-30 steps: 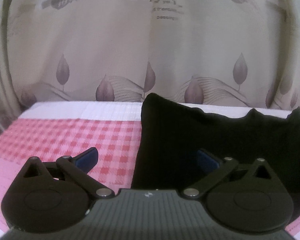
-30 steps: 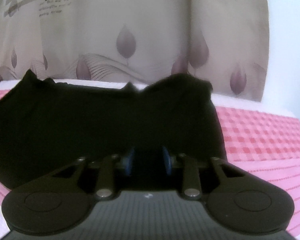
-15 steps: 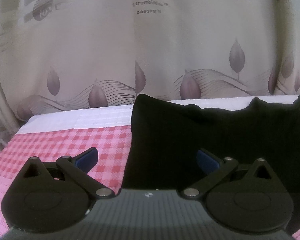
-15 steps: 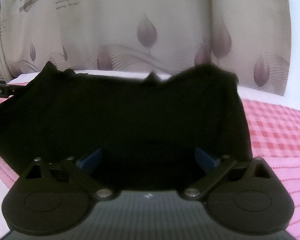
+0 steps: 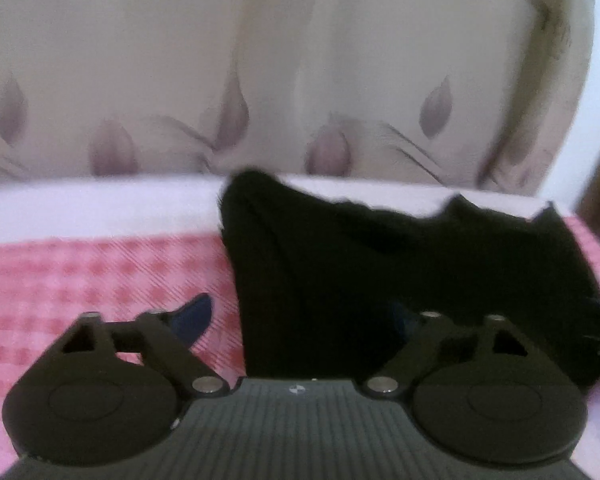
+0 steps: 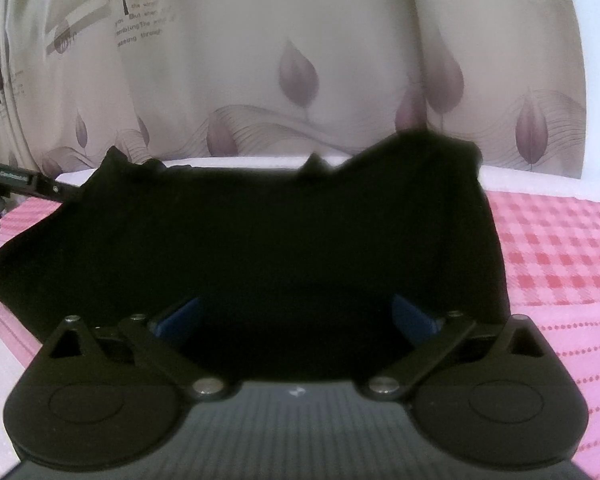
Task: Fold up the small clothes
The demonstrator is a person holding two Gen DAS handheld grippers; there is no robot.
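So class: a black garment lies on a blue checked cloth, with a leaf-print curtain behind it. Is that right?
Not quite. The checked cloth is pink and red, not blue, as the right wrist view shows. The black garment and the leaf-print curtain are as stated.

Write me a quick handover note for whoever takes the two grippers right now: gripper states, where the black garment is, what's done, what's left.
Left gripper: open, jaws have just been closing; the black garment's left edge lies between the fingers, not yet pinched.
Right gripper: jaws have just opened wide and hold nothing; it hovers over the garment's near edge.
The garment lies spread on the pink checked cloth, its far edge bunched in front of the leaf-print curtain.
Done: the right gripper has let go; how far folding has got cannot be told from here.
Left: probably take the left edge and fold it across.
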